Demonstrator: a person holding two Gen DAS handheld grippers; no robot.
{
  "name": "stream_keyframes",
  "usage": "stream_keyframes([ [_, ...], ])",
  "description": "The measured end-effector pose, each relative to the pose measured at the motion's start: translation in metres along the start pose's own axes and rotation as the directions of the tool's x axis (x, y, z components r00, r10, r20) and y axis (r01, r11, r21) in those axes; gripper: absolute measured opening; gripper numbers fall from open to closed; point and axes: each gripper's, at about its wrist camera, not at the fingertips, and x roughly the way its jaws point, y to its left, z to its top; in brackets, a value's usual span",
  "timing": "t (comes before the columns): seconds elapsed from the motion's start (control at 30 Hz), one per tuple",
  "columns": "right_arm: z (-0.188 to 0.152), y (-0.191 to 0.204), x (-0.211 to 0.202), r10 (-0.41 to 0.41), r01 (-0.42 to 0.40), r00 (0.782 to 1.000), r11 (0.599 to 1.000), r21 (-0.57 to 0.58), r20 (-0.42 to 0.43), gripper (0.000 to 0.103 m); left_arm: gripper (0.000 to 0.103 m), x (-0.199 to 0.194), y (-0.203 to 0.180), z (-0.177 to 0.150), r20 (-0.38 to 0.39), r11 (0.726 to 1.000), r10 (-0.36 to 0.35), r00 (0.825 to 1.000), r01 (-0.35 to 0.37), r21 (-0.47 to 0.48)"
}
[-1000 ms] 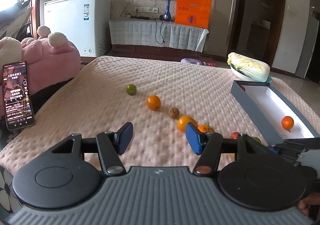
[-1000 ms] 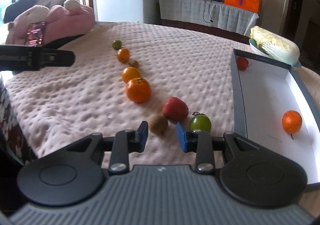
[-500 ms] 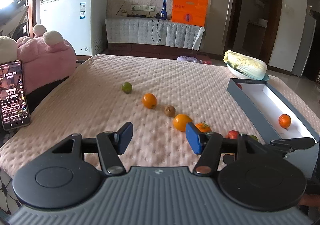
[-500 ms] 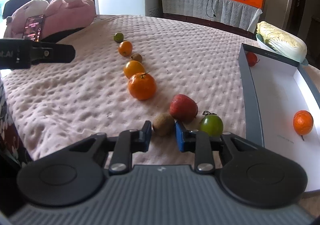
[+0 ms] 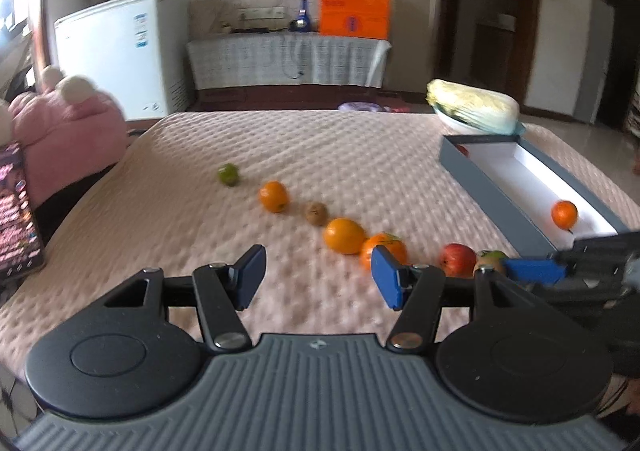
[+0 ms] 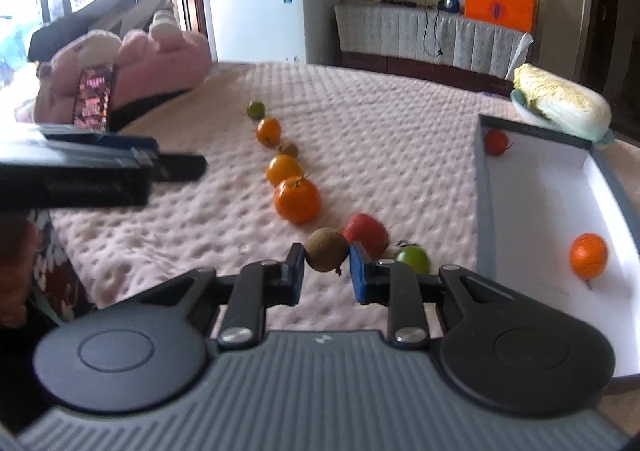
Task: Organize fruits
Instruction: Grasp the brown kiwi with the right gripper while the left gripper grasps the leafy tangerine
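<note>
My right gripper [image 6: 326, 271] is shut on a brown kiwi [image 6: 326, 249] and holds it just above the pink quilted table. Behind it lie a red apple [image 6: 366, 233], a green fruit [image 6: 414, 259], a tangerine [image 6: 297, 199], an orange [image 6: 283, 169], a second kiwi [image 6: 289, 149], another orange [image 6: 268, 131] and a lime [image 6: 256, 109]. The grey box [image 6: 484, 211] with a white floor holds a tangerine [image 6: 588, 255] and a red fruit [image 6: 496, 142]. My left gripper [image 5: 318, 277] is open and empty above the table's near edge, left of the fruit row [image 5: 344, 235].
A napa cabbage in a bowl [image 6: 560, 105] sits behind the box. A pink plush toy [image 5: 68, 131] and a phone [image 5: 18, 211] stand at the table's left edge. A white freezer [image 5: 124, 51] and a cloth-covered cabinet [image 5: 288, 59] are beyond the table.
My right gripper closed on the brown kiwi and lifted it slightly off the cloth. My left gripper stayed open and shifted a little.
</note>
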Motion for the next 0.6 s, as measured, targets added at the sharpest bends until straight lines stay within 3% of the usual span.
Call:
stream_keyframes([
  [0.2, 0.003, -0.024, -0.018, -0.034, 0.031, 0.999, 0.998, 0.056, 0.042, 0.027, 0.063, 0.023, -0.030, 0.001, -0.032, 0.998, -0.034, 0.999, 0.035, 0.051],
  [0.4, 0.003, -0.036, -0.030, -0.037, 0.030, 0.996, 0.995, 0.095, 0.077, 0.027, 0.062, 0.047, -0.044, 0.001, -0.079, 0.999, -0.041, 0.996, 0.043, 0.023],
  [0.6, 0.005, -0.040, -0.034, -0.022, 0.012, 0.995, 0.994, 0.107, 0.092, 0.027, 0.055, 0.069, -0.048, 0.003, -0.116, 1.000, -0.025, 0.993, 0.023, -0.019],
])
